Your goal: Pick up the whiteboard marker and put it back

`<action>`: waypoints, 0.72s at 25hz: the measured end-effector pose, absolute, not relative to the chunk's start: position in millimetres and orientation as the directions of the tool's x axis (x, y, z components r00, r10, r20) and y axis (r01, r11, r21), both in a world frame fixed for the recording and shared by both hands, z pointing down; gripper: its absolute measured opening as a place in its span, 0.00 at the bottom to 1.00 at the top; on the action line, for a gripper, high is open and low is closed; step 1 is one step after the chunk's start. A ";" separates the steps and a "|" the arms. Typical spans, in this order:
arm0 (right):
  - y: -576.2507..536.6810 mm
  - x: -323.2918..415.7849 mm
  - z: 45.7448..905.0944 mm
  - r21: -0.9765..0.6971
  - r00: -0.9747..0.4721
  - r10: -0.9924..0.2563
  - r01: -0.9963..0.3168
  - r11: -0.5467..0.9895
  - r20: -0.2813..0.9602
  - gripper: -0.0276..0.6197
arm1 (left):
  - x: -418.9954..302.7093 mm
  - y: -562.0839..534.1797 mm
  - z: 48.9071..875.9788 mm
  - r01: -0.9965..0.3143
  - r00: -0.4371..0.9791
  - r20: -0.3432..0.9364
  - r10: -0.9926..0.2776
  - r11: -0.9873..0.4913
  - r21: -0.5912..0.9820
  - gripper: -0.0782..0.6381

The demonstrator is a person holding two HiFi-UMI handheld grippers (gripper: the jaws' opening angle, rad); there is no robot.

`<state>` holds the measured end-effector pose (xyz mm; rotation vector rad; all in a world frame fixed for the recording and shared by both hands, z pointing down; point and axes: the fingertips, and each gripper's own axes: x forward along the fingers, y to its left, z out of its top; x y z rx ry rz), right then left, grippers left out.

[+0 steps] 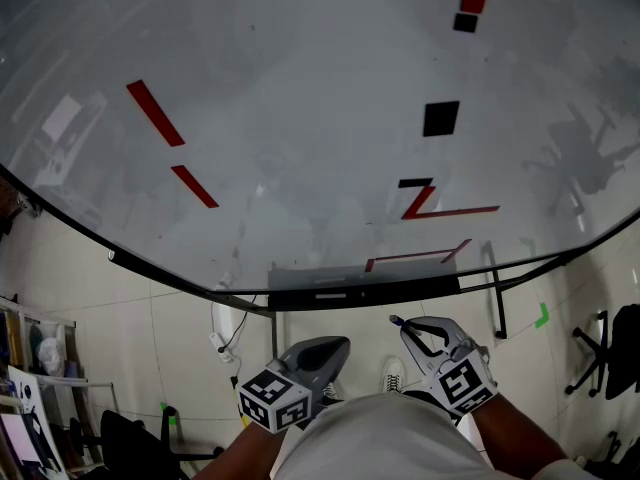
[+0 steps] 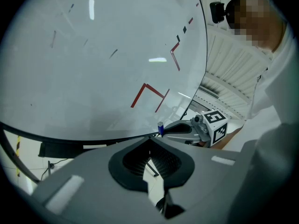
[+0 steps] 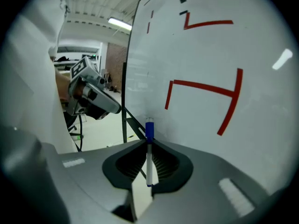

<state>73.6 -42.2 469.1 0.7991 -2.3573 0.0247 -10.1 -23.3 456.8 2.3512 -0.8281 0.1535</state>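
The whiteboard marker [image 3: 149, 149], a white barrel with a blue cap, stands upright between the jaws of my right gripper [image 3: 148, 143], which is shut on it. Its cap points toward the whiteboard [image 3: 205, 55]. In the head view the right gripper [image 1: 407, 327] sits just below the board's lower edge, and the marker's blue cap [image 1: 397, 320] shows at its tip. My left gripper [image 1: 335, 347] hangs beside it to the left, shut with nothing in it. The left gripper view shows the closed jaw tips [image 2: 150, 142] and the right gripper [image 2: 189, 129] carrying the marker [image 2: 160, 128].
The whiteboard [image 1: 300, 118] bears red strokes and black squares. A dark tray [image 1: 360, 293] runs along its bottom edge, just ahead of both grippers. Stand legs [image 1: 497, 303], a white cable [image 1: 222, 333], office chairs [image 1: 610, 353] and a white shoe [image 1: 392, 373] are on the tiled floor below.
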 end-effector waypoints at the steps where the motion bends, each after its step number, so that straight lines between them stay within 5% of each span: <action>1: -42.5 72.9 469.5 0.209 -0.599 -0.545 -0.537 0.817 0.587 0.10 | -10.4 -23.6 457.2 -0.599 0.795 0.304 -0.525 -0.601 0.529 0.13; 10: -44.4 71.9 490.2 0.477 -0.488 -0.578 -0.327 0.816 0.654 0.10 | -9.6 -24.2 459.2 -0.599 0.797 0.313 -0.517 -0.604 0.526 0.13; 18: -47.6 64.8 496.7 0.539 -0.470 -0.573 -0.222 0.813 0.671 0.10 | -13.4 -24.9 461.0 -0.605 0.791 0.320 -0.521 -0.596 0.528 0.13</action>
